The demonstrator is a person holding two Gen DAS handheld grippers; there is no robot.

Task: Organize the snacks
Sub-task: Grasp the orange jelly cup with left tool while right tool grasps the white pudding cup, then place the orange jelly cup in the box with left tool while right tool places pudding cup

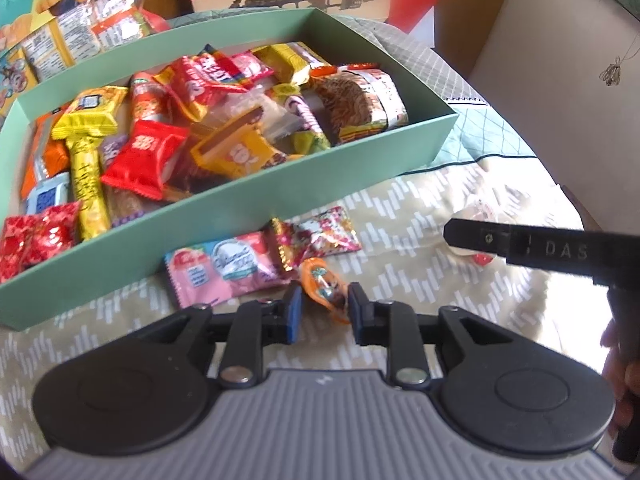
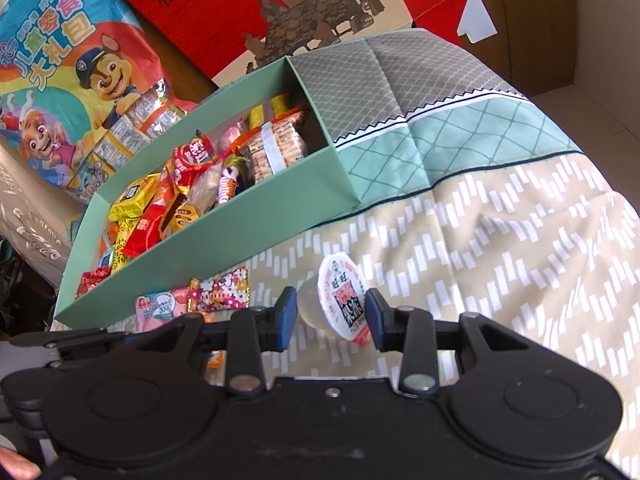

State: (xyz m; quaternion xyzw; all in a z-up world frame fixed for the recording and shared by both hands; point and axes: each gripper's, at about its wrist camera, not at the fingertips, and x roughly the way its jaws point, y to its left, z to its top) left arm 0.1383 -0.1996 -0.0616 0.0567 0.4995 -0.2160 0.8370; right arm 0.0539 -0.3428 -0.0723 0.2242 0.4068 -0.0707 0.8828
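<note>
A green cardboard box (image 1: 240,208) filled with several wrapped snacks lies on a patterned quilt. Just in front of it, my left gripper (image 1: 326,314) is shut on a small orange-wrapped candy (image 1: 322,290) that rests on the quilt. A pink packet (image 1: 220,270) and a red patterned packet (image 1: 320,236) lie between the candy and the box wall. In the right wrist view, my right gripper (image 2: 331,318) is shut on a clear jelly cup (image 2: 344,300) with a white and red lid, to the right of the green box (image 2: 280,220). One of its black fingers (image 1: 520,246) shows in the left wrist view.
A colourful cartoon snack bag (image 2: 60,80) and a red printed box (image 2: 280,0) stand behind the green box. The quilt (image 2: 500,240) stretches to the right and drops off at the bed's edge. A hand shows at the right rim of the left wrist view.
</note>
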